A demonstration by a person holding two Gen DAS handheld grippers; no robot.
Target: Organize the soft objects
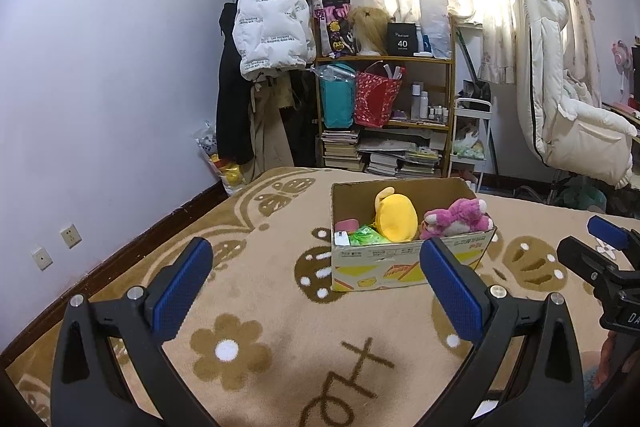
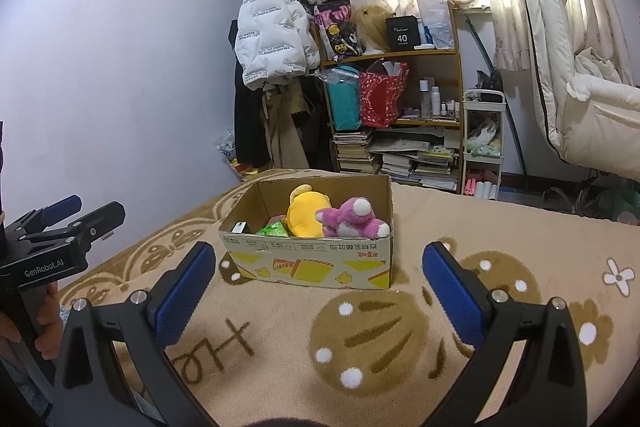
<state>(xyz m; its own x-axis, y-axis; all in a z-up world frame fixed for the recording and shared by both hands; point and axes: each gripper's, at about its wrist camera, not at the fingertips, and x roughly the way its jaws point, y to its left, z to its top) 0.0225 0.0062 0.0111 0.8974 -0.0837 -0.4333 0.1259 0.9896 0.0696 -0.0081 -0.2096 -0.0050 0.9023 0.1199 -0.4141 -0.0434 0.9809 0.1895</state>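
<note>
My left tongs (image 1: 316, 283) and right tongs (image 2: 319, 285) gape empty. The yellow plush (image 2: 306, 217) and pink plush bear (image 2: 352, 221) already sit in the cardboard box (image 2: 312, 263) mid-bed; little seems left.

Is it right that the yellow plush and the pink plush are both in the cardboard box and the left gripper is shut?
Not quite. The left gripper is open, its blue pads wide apart with nothing between them, as the left wrist view shows. The rest holds: the yellow plush and the pink plush are both in the cardboard box.
</note>
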